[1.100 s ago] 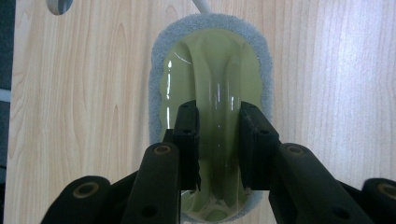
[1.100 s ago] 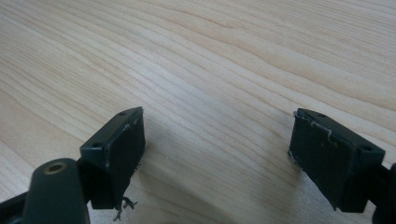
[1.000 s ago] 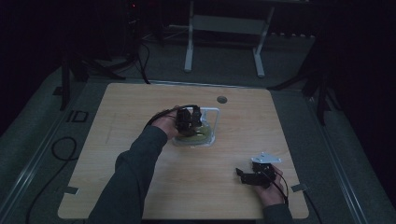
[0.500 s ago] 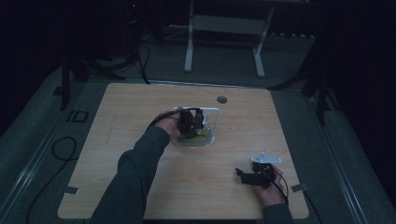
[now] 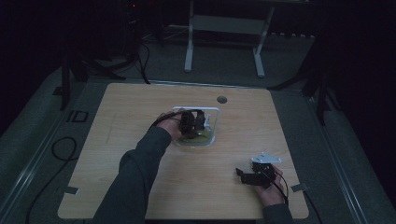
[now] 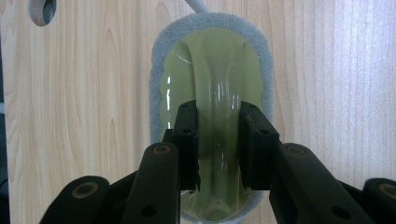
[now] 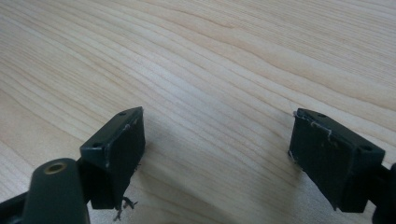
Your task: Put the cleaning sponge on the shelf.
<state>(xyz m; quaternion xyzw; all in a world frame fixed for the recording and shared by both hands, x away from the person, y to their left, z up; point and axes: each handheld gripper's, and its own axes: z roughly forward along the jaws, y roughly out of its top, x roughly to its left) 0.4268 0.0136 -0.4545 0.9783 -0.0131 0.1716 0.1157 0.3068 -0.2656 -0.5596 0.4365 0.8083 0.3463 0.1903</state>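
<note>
1. The left claw is closed on a yellow-green brush: its two black jaws press on the raised clear handle ridge that runs down the middle of the brush.
2. In the left claw view the brush reaches from between the jaws up toward the top of the frame, so most of it lies ahead of the claw's tips, and its near end passes under them.
3. A grey scrub pad rims the brush as a fuzzy oval border; it lies flat on the table.
4. In the high view the left claw sits over the brush near the table's middle, inside a pale, tray-like outline that I cannot make out in the dim light.
5. A round hole in the table lies just beyond the brush, toward the far edge.
6. The right claw is open, its jaws well apart with bare wood between them.
7. In the high view the right claw rests at the table's near right part, well apart from the brush, with its jaws pointing left.
</note>
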